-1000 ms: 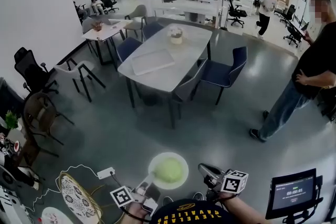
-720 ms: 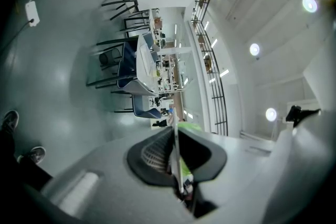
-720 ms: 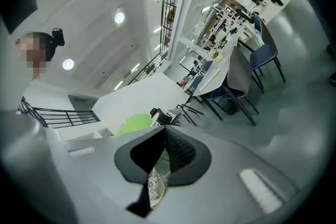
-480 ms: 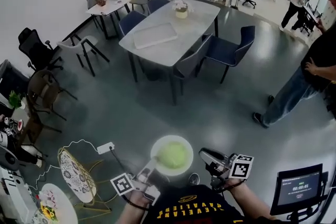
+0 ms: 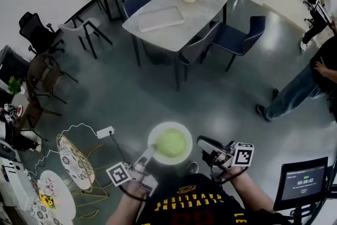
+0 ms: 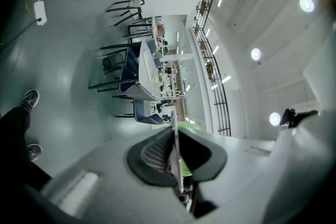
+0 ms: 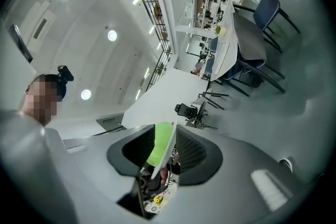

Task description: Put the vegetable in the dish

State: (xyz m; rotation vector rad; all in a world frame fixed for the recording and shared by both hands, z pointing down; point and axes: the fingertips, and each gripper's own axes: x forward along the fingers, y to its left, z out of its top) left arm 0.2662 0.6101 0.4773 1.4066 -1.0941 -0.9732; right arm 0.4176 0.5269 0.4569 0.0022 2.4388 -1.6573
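**First:** As the person stands in an open office hall, what do the two tools hold?

**Second:** The left gripper [image 5: 149, 152] is clamped on the near left rim of a white dish [image 5: 153, 140]. It carries the dish roughly flat in the air above the grey floor [image 5: 131, 108]. A pale green vegetable [image 5: 171, 143], a round leafy head, sits in the middle of the dish. By my reading, the task's thing is already where it belongs.

**First:** And the other hand?

**Second:** The right gripper [image 5: 202, 142] is at the dish's right edge. Its jaws have just been opening and stand wide apart. Its own view shows the thin rim in the gap between the pads, with neither pad pressing on it.

**First:** Why is it held like that?

**Second:** I judge that the left grip alone bears the dish, flat so the head cannot roll off. The right seems to be giving up its side. A one-sided hold on a thin rim could tip, so that is the risk.
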